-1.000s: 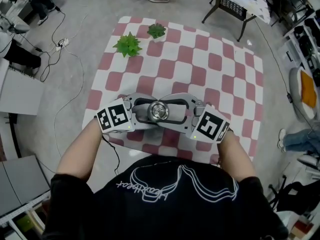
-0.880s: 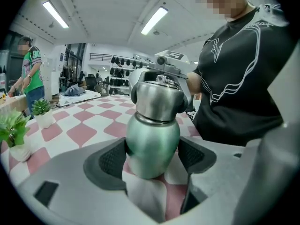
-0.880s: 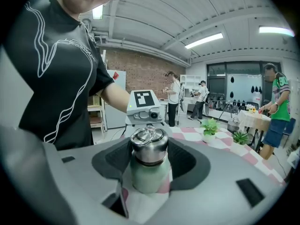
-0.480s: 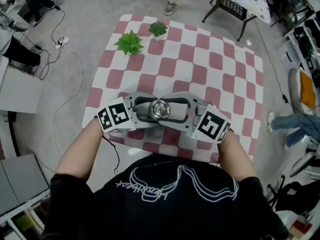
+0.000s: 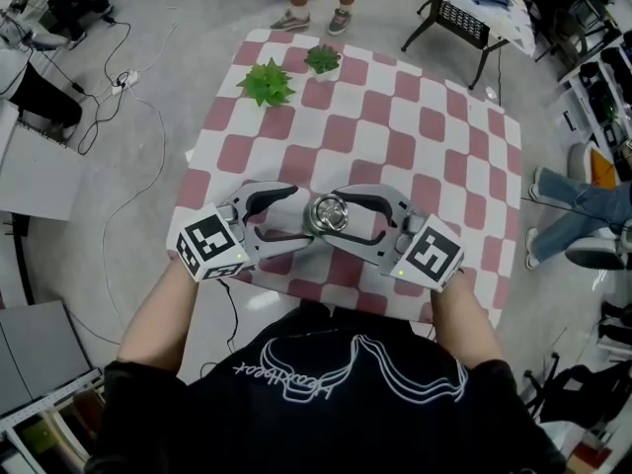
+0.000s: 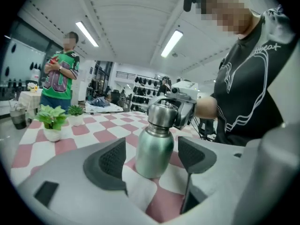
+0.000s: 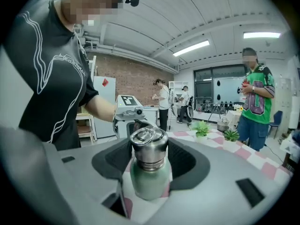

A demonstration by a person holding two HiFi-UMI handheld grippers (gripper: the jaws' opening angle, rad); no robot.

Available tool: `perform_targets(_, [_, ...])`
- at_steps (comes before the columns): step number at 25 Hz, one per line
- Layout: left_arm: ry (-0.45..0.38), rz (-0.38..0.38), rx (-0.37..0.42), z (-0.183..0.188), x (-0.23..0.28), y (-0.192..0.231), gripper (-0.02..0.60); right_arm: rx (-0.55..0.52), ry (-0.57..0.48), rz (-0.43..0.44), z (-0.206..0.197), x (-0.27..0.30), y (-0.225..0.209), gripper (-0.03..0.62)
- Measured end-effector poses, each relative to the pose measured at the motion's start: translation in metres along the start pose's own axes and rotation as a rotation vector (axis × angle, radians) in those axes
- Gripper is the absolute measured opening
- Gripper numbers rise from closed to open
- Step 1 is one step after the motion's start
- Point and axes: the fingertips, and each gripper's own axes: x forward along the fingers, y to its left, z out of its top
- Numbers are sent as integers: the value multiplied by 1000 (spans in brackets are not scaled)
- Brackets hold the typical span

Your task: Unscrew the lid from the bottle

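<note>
On tabletop (image 5: 395, 146), near edge: bottle (image 6: 154, 146) upright. Right gripper (image 7: 151, 157) looks clamped on lid (image 7: 148, 144); left gripper (image 6: 152, 157) stands wide, pads (image 6: 108, 159) clear of bottle body. Unscrewing in hand; next, left must clamp body

Grey concrete floor (image 5: 148, 166), brick wall (image 7: 126, 74), long ceiling strip lights (image 7: 192, 47).
</note>
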Motion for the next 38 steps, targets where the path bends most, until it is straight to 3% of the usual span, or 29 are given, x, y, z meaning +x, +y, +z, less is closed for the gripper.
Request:
perform_targets(3, [-89, 69, -49, 18, -19, -3, 348, 24, -52, -42, 14, -7, 0, 245])
perform_targets(7, [-143, 185, -65, 41, -36, -13, 325, 49, -110, -89, 38, -19, 7, 244])
perform_targets(9, [-183, 254, -90, 56, -43, -18, 144, 97, -166, -117, 52, -31, 9, 244])
perform_targets(10, [-208, 289, -117, 64, -47, -21, 86, 118, -189, -134, 59, -38, 10, 244])
perform_targets(14, [-296, 373, -182, 98, -54, -45, 11, 168, -247, -204, 76, -71, 14, 244])
perform_targets(17, [-309, 424, -160, 119, -52, -64, 6, 175, -277, -250, 89, -91, 16, 244])
perform_targets(20, [-310, 428, -153, 132, -45, -88, 6, 192, -297, -282, 99, -110, 24, 244])
perform_targets(25, [-313, 482, -169, 143, -41, -107, 6, 212, -381, -262, 126, -129, 39, 244])
perform_targets(32, [-302, 539, -118, 149, -43, -128, 6, 177, -301, -275, 118, -140, 51, 244])
perform_targets(38, [-302, 556, -125, 151, -41, -131, 6, 193, -313, -274, 117, -147, 53, 244])
